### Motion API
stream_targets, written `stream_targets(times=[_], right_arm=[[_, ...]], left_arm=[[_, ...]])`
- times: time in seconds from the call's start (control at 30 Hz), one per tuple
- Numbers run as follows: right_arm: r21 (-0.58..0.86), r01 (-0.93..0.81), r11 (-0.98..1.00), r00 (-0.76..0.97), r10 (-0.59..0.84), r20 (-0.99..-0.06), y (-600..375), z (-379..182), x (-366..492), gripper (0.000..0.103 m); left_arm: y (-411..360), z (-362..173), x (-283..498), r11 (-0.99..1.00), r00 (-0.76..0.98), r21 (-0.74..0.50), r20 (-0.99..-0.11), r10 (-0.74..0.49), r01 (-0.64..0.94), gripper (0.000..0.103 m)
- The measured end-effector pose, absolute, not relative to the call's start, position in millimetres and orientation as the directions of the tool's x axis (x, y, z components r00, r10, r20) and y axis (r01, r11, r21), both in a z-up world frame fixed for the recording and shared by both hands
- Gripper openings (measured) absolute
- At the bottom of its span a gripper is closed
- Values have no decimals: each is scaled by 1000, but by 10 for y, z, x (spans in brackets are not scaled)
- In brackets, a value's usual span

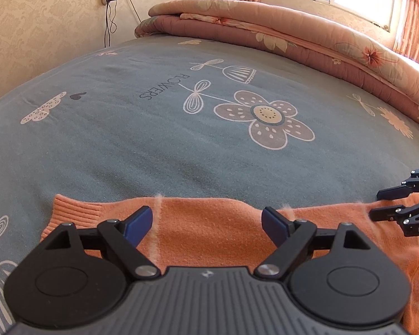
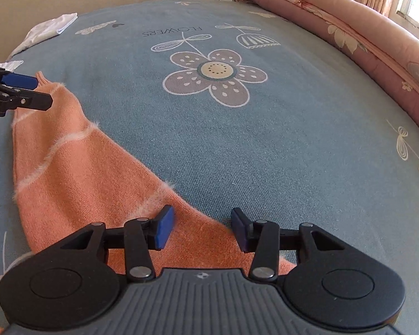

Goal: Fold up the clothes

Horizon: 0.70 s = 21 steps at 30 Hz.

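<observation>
1. Landmark: the large printed flower (image 1: pixel 264 118) on the grey-blue bedsheet (image 1: pixel 131 145). Every place below is given from it.
2. Orange sweater (image 2: pixel 78 173), knitted, with pale fuzzy stripes. It lies flat on the sheet, on your side of the flower and well clear of it. Its ribbed cuff (image 1: pixel 75 209) points to the flower's left in the left wrist view.
3. Left gripper (image 1: pixel 206 223). Your jaws stand wide apart above the sleeve, near the cuff end. The blue pads clasp nothing.
4. Right gripper (image 2: pixel 199 230). Your jaws are partly apart, straddling the sweater's far edge, the one toward the flower. Cloth lies between the pads, yet neither visibly presses it: treat this as released.
5. Other items: a folded quilt (image 1: pixel 293 28) beyond the flower, along the window side; white cloth (image 2: pixel 53 26) far to the flower's left.
6. Step in hand, as judged: lining up both grippers on the sleeve edge for a first fold.
7. Next move, as judged: lower both, pinch the edge firmly, then lift and carry the sleeve over the body evenly, keeping the knit from bunching.
</observation>
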State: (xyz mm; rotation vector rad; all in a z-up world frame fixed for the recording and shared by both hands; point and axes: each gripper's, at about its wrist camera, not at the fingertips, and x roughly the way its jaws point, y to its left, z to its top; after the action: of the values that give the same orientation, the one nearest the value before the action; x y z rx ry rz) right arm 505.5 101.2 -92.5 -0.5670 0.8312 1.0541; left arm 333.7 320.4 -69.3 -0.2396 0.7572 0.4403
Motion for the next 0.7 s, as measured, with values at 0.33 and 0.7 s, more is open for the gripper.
stream_targets(times=[0.33, 0.7], right_arm=[[-196, -851, 487, 451, 489, -746, 1089, -887, 4882, 4], [-130, -766, 630, 516, 482, -708, 879, -499, 4684, 29]], left_arm=[[3219, -646, 3291, 876, 655, -57, -688, 313, -479, 86], [3243, -781, 3351, 881, 615, -36, -729, 299, -471, 87]])
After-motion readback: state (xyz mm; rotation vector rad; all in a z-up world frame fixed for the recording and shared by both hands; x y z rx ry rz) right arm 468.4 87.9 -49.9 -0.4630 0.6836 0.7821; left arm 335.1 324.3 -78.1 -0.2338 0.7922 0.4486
